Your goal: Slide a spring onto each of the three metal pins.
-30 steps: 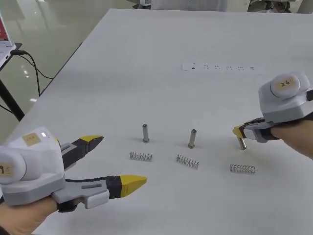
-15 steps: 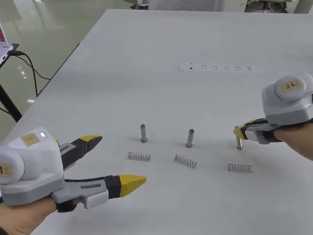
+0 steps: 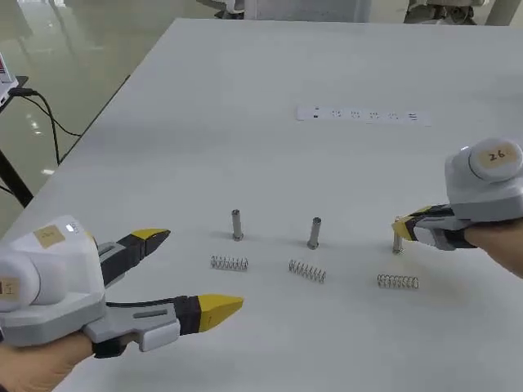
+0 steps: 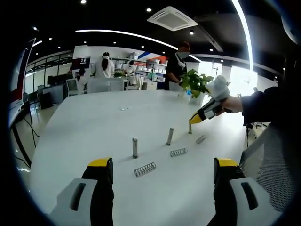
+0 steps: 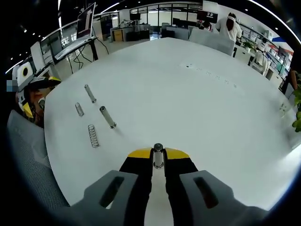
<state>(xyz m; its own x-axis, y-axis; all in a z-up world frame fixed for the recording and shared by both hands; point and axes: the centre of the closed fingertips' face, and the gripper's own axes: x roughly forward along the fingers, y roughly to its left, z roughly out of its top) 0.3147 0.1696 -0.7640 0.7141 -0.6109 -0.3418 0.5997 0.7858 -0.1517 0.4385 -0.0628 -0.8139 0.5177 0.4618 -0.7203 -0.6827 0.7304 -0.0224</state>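
Middle pin (image 3: 315, 233) stands upright on the white table (image 3: 245, 98), with left pin (image 3: 236, 224) and right pin (image 3: 397, 242) flanking it. A spring (image 3: 307, 271) lies just before it, one before each neighbour too. Right gripper (image 3: 400, 227), sticker (image 3: 497, 155) reading "26", is clenched on right pin. Left gripper (image 3: 196, 269), jaws spread, holds nothing, near-left of middle pin.

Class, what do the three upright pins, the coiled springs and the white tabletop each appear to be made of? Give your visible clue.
Short grey upright pins: likely bare steel, from their dull silver sheen. Small coiled springs: thin metal wire, grey open coils. White tabletop: smooth matte laminate or painted board, perhaps; its core cannot be told.
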